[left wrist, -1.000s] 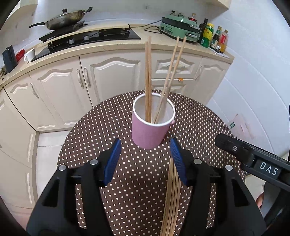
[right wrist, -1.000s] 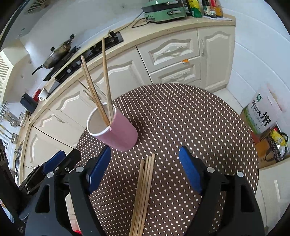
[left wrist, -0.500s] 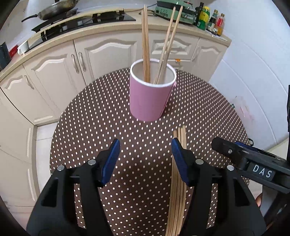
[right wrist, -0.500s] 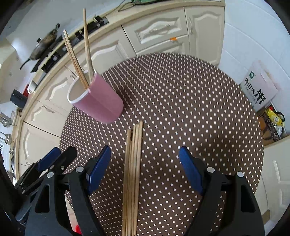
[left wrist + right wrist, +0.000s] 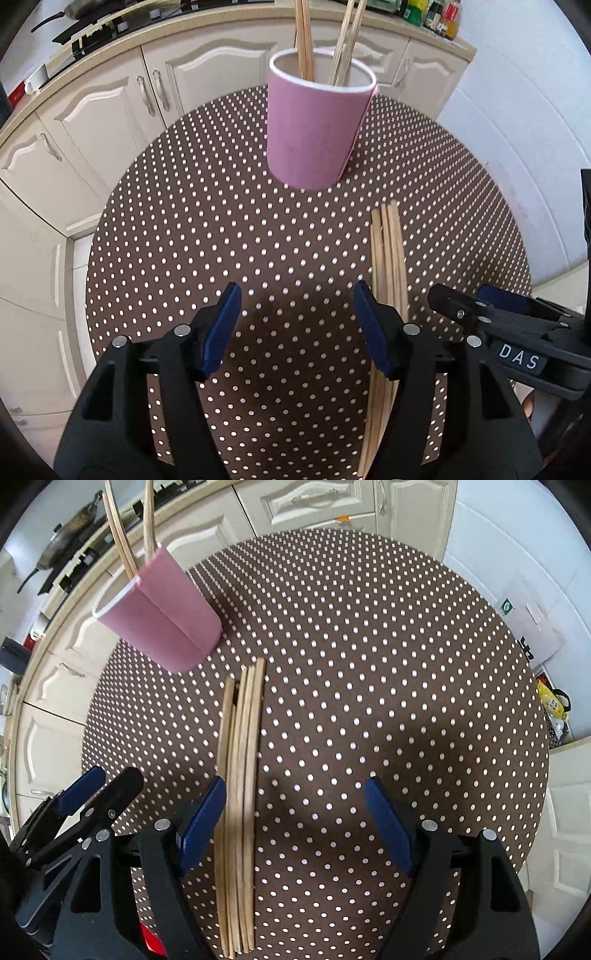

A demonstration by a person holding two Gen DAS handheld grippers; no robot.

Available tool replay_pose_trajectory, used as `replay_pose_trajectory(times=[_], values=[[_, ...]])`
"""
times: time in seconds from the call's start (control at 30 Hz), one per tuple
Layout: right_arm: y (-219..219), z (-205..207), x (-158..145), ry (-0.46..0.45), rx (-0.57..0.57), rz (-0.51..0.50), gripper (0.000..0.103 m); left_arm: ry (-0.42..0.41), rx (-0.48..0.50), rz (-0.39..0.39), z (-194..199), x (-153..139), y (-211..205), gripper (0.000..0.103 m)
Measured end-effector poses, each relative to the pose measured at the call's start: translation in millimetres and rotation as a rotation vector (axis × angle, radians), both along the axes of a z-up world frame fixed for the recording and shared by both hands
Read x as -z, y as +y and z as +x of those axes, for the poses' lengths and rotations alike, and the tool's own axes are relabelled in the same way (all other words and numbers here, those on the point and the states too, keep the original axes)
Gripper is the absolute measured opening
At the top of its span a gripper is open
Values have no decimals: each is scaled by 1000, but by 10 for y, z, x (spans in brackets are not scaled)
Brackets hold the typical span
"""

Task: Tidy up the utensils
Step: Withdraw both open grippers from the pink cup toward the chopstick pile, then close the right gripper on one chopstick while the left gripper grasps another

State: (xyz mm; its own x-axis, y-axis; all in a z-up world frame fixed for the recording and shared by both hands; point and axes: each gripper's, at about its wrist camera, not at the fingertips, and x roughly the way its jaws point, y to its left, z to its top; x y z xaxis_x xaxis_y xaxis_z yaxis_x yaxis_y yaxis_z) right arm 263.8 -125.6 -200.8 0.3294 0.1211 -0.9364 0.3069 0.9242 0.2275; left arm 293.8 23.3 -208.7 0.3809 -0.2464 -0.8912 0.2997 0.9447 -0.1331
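A pink cup (image 5: 314, 122) (image 5: 162, 609) stands upright on the round brown dotted table (image 5: 221, 229) (image 5: 369, 646), with several wooden chopsticks (image 5: 306, 40) (image 5: 120, 539) standing in it. A bundle of several loose chopsticks (image 5: 388, 251) (image 5: 240, 757) lies flat on the table, nearer than the cup. My left gripper (image 5: 295, 321) hovers over bare cloth left of the bundle; its jaws are opening, with nothing between them. My right gripper (image 5: 295, 816) is open above the table, the bundle just inside its left finger, untouched. Each view shows the other gripper at its edge.
Cream kitchen cabinets (image 5: 110, 110) (image 5: 55, 686) curve behind the table, under a counter with a hob and a pan (image 5: 70, 520). Bottles (image 5: 432, 14) stand at the counter's right end. A white wall and floor lie to the right, with bags (image 5: 550, 701) on the floor.
Both grippers have sunk toward the table and tipped further down; the cup and the loose chopsticks now sit higher and larger in both views. The left jaws stand slightly wider.
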Motion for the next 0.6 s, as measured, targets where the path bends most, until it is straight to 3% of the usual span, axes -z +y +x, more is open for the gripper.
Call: replay_pose_trajectory(times=[0.33,0.6], values=[[173,-75,229,68,-6,-13,74,49,33,19,42,182,44,66],[320,-44,308,87,-40,-82,74,74,47,25,69,276,76,67]])
